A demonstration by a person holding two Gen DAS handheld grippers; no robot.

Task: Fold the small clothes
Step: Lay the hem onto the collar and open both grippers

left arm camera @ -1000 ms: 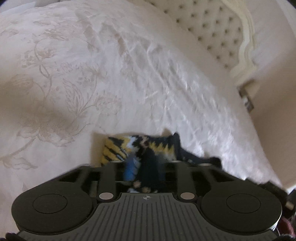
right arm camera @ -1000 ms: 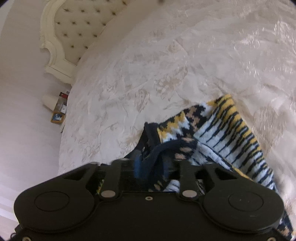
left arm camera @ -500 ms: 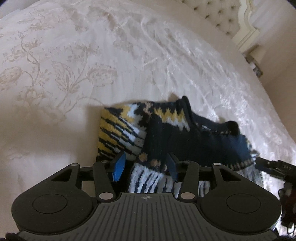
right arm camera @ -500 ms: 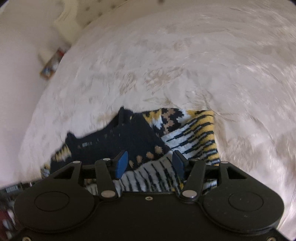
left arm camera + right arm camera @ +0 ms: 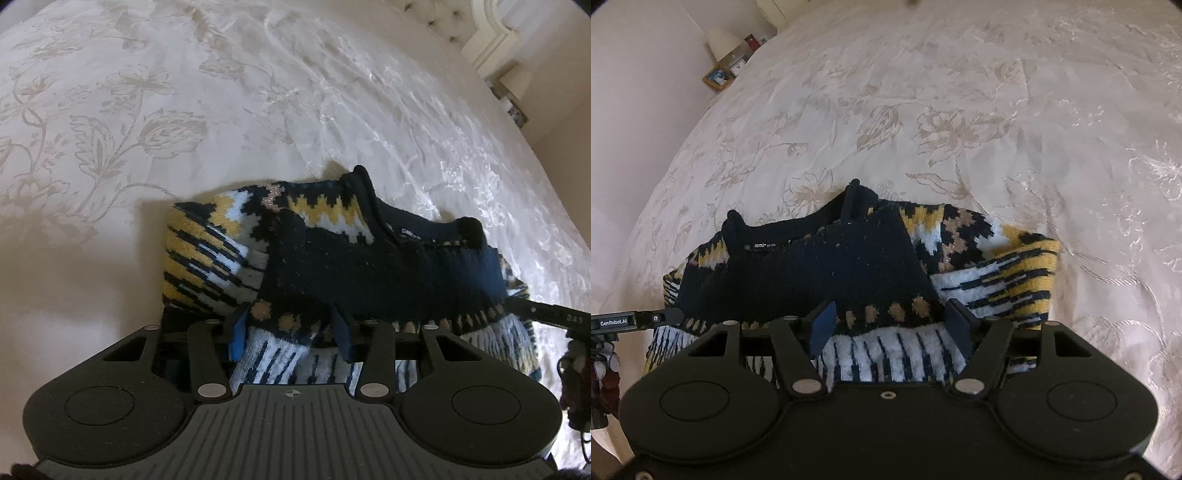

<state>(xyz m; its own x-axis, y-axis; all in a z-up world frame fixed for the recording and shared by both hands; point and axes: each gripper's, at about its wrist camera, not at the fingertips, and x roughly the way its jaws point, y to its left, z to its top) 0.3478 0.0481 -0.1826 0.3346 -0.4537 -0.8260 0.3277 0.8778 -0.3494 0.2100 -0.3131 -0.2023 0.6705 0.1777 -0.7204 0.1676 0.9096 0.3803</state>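
Note:
A small knitted sweater (image 5: 369, 266), navy with yellow, white and tan patterns, lies folded on the bed; it also shows in the right wrist view (image 5: 831, 273). My left gripper (image 5: 290, 334) is open, its fingers spread just above the sweater's near edge, holding nothing. My right gripper (image 5: 890, 328) is open too, its fingers wide over the near edge of the sweater. The other gripper's tip shows at the right edge of the left view (image 5: 554, 314) and the left edge of the right view (image 5: 635, 319).
The bed is covered with a cream floral bedspread (image 5: 184, 110). A tufted headboard (image 5: 480, 29) stands at the far end. A bedside table with a lamp and a picture frame (image 5: 718, 77) stands beside the bed.
Both grippers were shut on the sweater a second ago. They laid it down, opened, and now sit open above its near edge with the sweater folded flat.

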